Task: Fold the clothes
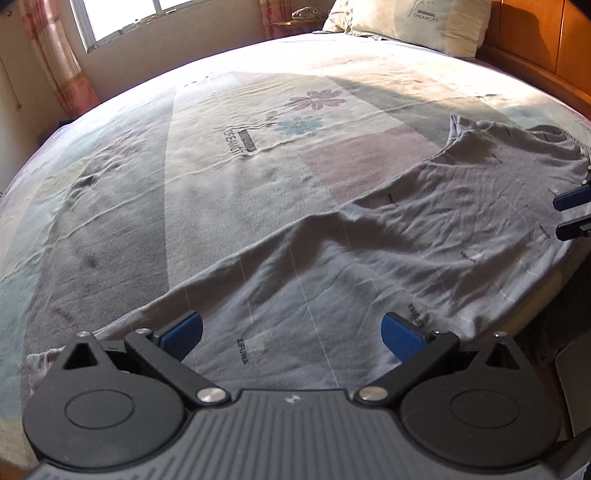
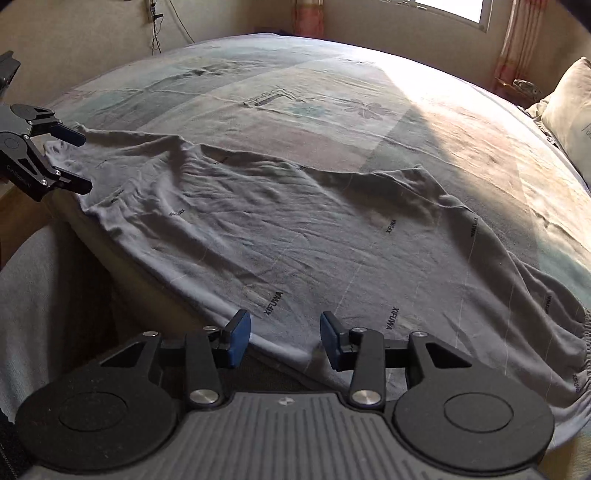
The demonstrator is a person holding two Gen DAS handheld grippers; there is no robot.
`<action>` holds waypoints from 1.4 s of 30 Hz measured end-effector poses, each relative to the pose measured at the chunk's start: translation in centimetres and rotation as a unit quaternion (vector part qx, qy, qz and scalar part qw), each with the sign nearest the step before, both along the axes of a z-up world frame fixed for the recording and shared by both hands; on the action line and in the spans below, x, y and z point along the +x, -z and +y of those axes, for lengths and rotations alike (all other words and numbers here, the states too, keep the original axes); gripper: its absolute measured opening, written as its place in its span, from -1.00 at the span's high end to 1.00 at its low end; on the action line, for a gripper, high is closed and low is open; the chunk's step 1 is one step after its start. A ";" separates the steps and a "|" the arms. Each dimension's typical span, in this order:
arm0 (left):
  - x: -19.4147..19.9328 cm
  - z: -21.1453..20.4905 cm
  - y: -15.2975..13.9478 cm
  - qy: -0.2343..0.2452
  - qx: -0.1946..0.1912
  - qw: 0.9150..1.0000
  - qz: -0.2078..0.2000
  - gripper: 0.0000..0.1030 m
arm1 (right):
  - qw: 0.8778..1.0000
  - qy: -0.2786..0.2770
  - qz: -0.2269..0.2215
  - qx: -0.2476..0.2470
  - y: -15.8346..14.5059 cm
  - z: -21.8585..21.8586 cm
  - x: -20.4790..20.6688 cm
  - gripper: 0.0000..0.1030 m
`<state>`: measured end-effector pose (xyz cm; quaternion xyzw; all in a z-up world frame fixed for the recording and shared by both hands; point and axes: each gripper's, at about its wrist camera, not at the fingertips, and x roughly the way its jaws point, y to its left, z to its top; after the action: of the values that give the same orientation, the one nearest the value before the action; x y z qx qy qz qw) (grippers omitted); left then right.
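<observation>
A grey garment (image 1: 369,258) with thin pale lines and XIFUWA lettering lies spread and wrinkled along the near edge of the bed. In the right wrist view the same garment (image 2: 295,229) hangs slightly over the mattress edge, with a gathered elastic band (image 2: 581,354) at its right end. My left gripper (image 1: 291,328) is open wide just above the garment's left end, holding nothing. It also shows far left as the left gripper (image 2: 82,162). My right gripper (image 2: 284,328) is open over the garment's near hem. At the frame's right edge the right gripper (image 1: 558,217) appears, also open.
The bed sheet (image 1: 229,147) has flower prints and colour blocks, with sunlight across its far part. A pillow (image 1: 424,22) rests against the wooden headboard (image 1: 535,44). A window (image 1: 122,18) with curtains is behind. Grey fabric (image 2: 37,295) hangs beside the bed.
</observation>
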<state>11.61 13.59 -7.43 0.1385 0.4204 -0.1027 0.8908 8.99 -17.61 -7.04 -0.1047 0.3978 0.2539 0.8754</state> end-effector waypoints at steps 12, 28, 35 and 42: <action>-2.9 2.9 3.0 -0.056 -0.039 0.996 0.049 -0.99 | 0.994 -0.110 -0.004 0.020 1.9 11.8 1.1 0.02; -3.4 8.6 3.3 -0.099 -0.069 0.993 0.000 -1.00 | 0.993 -0.115 -0.020 -0.028 2.0 16.6 0.4 -0.15; -2.5 8.8 1.0 -0.080 -0.046 0.995 -0.037 -0.99 | 0.993 -0.118 -0.022 -0.016 -0.3 17.1 1.2 -0.21; -2.7 10.2 3.0 -0.098 -0.086 0.991 0.004 -0.99 | 0.992 -0.123 0.029 0.008 1.3 18.6 2.8 -0.37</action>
<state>8.87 23.75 -10.48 0.0194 0.4254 -0.0513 0.9034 11.75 0.98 -8.32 -0.1383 0.4054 0.3654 0.8265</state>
